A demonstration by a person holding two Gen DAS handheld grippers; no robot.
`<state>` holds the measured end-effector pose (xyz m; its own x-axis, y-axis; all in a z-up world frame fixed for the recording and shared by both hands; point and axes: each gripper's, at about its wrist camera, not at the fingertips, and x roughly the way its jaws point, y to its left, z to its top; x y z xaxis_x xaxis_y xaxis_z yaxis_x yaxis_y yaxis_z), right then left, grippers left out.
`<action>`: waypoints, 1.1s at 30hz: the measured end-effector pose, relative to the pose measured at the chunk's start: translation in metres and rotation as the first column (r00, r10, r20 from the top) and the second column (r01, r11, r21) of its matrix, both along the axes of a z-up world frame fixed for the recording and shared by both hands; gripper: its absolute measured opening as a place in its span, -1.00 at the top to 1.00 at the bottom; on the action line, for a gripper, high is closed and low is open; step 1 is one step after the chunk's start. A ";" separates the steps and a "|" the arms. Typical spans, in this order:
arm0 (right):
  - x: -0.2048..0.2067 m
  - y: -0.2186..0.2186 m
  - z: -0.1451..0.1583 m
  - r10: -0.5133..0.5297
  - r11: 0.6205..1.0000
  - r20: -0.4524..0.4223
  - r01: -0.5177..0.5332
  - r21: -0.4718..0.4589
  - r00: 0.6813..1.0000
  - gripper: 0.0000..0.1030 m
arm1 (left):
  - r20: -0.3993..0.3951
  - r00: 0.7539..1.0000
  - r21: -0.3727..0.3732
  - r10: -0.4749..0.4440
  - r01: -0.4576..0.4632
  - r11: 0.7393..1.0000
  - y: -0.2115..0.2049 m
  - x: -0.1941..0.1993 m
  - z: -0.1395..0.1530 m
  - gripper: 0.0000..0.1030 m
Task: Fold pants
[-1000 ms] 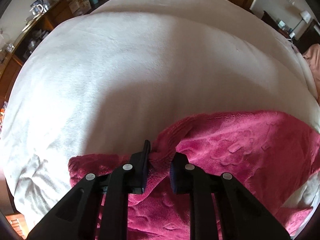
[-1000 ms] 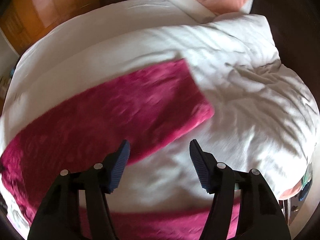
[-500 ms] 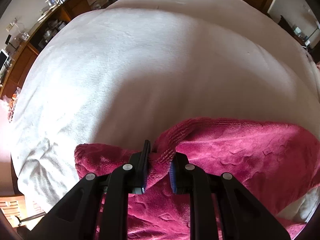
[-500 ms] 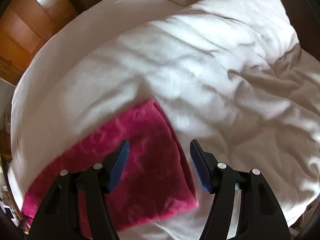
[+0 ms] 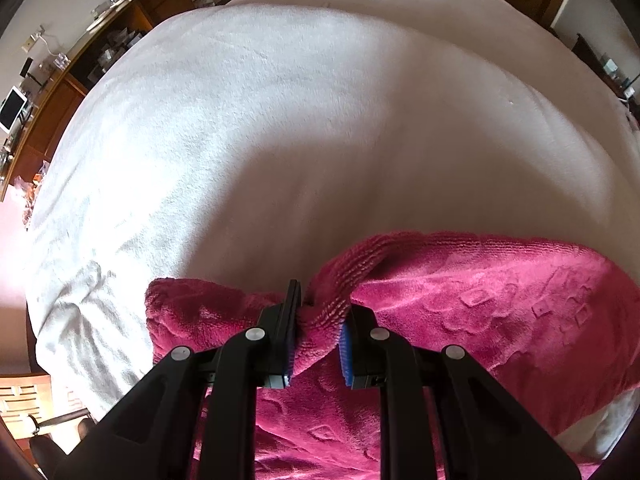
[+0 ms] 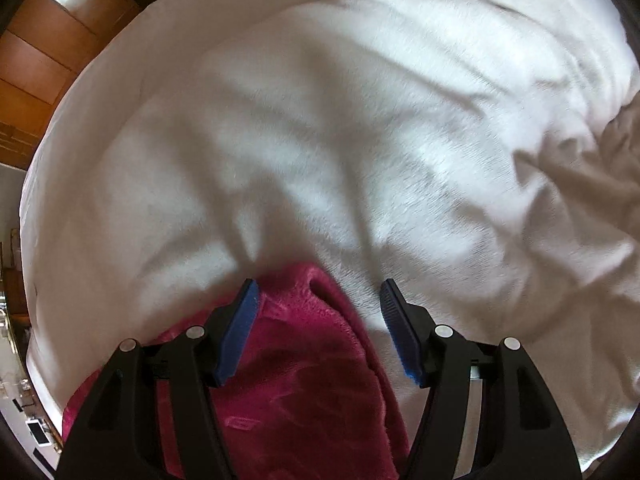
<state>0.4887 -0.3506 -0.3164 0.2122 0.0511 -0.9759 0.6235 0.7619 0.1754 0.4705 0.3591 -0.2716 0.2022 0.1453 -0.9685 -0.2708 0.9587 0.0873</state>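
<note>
The pants [image 5: 480, 304] are fuzzy magenta fleece, lying across a white bedspread [image 5: 304, 128]. My left gripper [image 5: 320, 316] is shut on a bunched ribbed edge of the pants, likely the waistband, which bulges up between its blue pads. In the right wrist view the far corner of a pant leg [image 6: 304, 344] lies below my right gripper [image 6: 320, 300]. That gripper is open, its blue pads [image 6: 240, 332] wide apart and straddling the leg's end. Whether its tips touch the fabric is unclear.
The white bedspread [image 6: 360, 140] is rumpled into folds at the right. A wooden dresser [image 5: 80, 80] with small items lines the left wall. Wooden wardrobe doors [image 6: 44, 64] stand beyond the bed. A chair [image 5: 28, 404] sits by the bed's corner.
My right gripper swept along the pant leg and sank toward its end, which now lies between the open fingers. My left gripper shifted slightly, still pinching the same edge.
</note>
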 end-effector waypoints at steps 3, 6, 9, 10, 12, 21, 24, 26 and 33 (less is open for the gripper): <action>-0.001 0.004 0.000 0.023 1.000 0.018 -0.022 -0.021 1.000 0.27 | -0.005 1.000 0.003 -0.002 0.002 1.000 0.000 0.001 -0.002 0.67; -0.002 0.012 0.006 0.055 0.997 0.027 -0.054 -0.047 0.998 0.78 | -0.001 1.000 0.002 -0.006 0.006 1.000 0.000 0.002 -0.001 0.67; -0.004 0.018 0.020 0.093 0.992 0.043 -0.089 -0.089 0.995 0.85 | 0.005 1.000 0.003 -0.014 0.014 1.000 0.001 0.002 0.002 0.67; -0.006 0.021 0.027 0.109 0.989 0.054 -0.103 -0.106 0.993 0.85 | 0.007 1.000 0.001 -0.016 0.016 1.000 0.001 0.001 0.004 0.67; -0.011 0.022 0.040 0.123 0.986 0.072 -0.114 -0.119 0.990 0.86 | 0.014 1.000 -0.002 -0.019 0.019 1.000 0.002 0.000 0.008 0.67; -0.055 0.029 0.093 0.115 0.984 0.157 -0.090 -0.157 0.981 0.87 | 0.060 0.997 -0.024 -0.051 0.052 0.998 0.007 -0.019 0.034 0.67; -0.081 0.035 0.111 0.102 0.984 0.186 -0.072 -0.163 0.977 0.87 | 0.074 0.995 -0.033 -0.064 0.066 0.997 0.009 -0.029 0.043 0.67; -0.091 0.042 0.123 0.090 0.985 0.202 -0.057 -0.163 0.975 0.87 | 0.085 0.994 -0.038 -0.073 0.077 0.996 0.011 -0.036 0.049 0.67; -0.148 0.056 0.151 0.049 0.985 0.258 -0.004 -0.173 0.965 0.89 | 0.141 0.985 -0.073 -0.103 0.114 0.991 0.018 -0.079 0.075 0.67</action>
<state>0.3405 -0.2945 -0.1657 0.4607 -0.1016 -0.8817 0.5526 0.8102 0.1954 0.3915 0.3770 -0.1968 0.3433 0.0383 -0.9384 -0.1690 0.9854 -0.0216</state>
